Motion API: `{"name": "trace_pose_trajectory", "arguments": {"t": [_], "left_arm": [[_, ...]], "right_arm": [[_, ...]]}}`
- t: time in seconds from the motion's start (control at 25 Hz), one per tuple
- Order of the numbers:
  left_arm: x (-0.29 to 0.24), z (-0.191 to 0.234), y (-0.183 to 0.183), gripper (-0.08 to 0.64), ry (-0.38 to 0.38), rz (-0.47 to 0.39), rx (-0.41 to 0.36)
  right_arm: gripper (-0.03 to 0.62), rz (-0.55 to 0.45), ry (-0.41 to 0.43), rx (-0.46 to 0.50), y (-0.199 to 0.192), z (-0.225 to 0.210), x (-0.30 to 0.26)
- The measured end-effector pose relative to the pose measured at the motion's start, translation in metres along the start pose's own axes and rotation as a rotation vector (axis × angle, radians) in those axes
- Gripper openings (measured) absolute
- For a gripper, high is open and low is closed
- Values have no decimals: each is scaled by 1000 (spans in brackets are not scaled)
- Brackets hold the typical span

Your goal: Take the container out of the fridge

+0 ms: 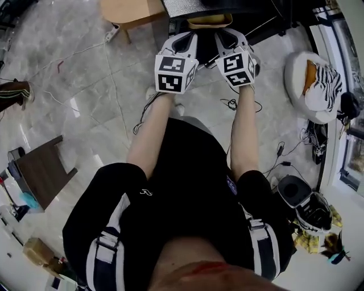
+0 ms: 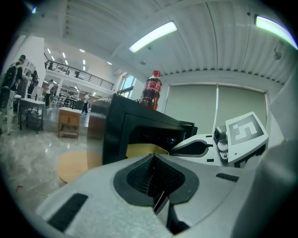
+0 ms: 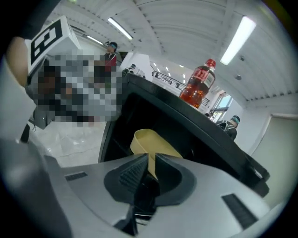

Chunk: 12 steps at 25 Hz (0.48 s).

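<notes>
A small black fridge (image 2: pixel 116 132) stands open, and a red soda bottle (image 2: pixel 152 89) is on its top. A pale yellow container (image 3: pixel 150 139) sits at the fridge's mouth. My right gripper (image 3: pixel 151 157) is shut on its near rim, which runs between the pads. My left gripper (image 2: pixel 153 156) is shut with nothing between its fingers, and the container (image 2: pixel 142 149) lies just beyond its tips. In the head view the left gripper (image 1: pixel 190 35) and right gripper (image 1: pixel 223 35) are held side by side, pointing at the container (image 1: pixel 210 23).
A light wooden stool (image 1: pixel 132 11) stands left of the fridge (image 1: pixel 187 7). A dark wooden stool (image 1: pixel 42 170) is at the left, a white cushion (image 1: pixel 315 85) at the right. Cables (image 1: pixel 233 104) lie on the marble floor. People stand far off (image 2: pixel 14 88).
</notes>
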<state>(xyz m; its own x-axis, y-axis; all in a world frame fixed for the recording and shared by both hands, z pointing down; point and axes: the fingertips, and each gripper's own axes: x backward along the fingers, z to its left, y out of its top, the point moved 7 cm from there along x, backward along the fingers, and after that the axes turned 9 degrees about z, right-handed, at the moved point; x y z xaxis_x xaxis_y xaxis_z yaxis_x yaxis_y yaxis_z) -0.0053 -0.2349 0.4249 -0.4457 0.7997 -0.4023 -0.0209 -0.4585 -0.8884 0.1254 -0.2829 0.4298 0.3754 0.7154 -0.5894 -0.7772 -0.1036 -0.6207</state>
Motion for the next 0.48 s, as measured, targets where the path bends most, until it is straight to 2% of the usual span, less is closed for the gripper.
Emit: {"name": "trace_pose_trajectory", "arguments": {"t": [0.48], "left_arm": [[-3,12,-15,8,9,31,21]], "right_arm": [[17,101,39,292,9,5,-43]]}}
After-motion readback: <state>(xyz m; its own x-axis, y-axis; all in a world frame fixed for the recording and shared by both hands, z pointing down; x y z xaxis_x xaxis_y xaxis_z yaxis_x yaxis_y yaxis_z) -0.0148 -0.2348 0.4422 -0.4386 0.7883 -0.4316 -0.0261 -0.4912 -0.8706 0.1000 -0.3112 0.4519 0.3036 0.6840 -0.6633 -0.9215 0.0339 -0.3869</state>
